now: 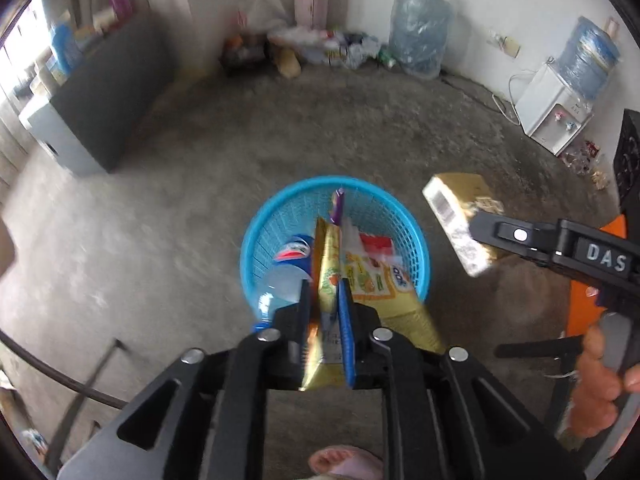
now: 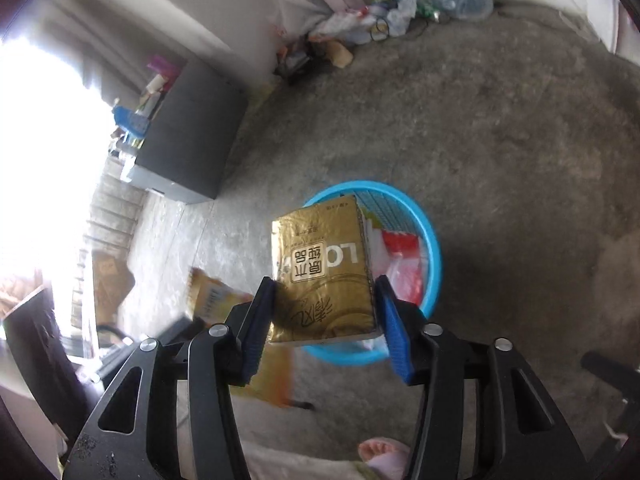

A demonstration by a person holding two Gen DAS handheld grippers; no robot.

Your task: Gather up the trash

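Observation:
A blue plastic basket point(image 1: 256, 248) stands on the concrete floor and holds a plastic bottle point(image 1: 286, 276), a yellow bag point(image 1: 394, 292) and a red and white wrapper point(image 1: 376, 245). My left gripper point(image 1: 326, 308) is shut on a gold snack wrapper point(image 1: 326, 264) and holds it over the basket. My right gripper point(image 2: 326, 320) is shut on a gold tissue pack point(image 2: 324, 268) above the basket's point(image 2: 434, 256) near left rim. The right gripper point(image 1: 486, 226) and the pack point(image 1: 456, 216) also show in the left wrist view, right of the basket.
A dark cabinet point(image 1: 100, 96) stands at the left. A pile of bags and rubbish point(image 1: 320, 48) lies in the far corner beside a large water jug point(image 1: 420, 32). A water dispenser point(image 1: 556, 108) stands at the right wall. A slippered foot point(image 1: 344, 462) is below the grippers.

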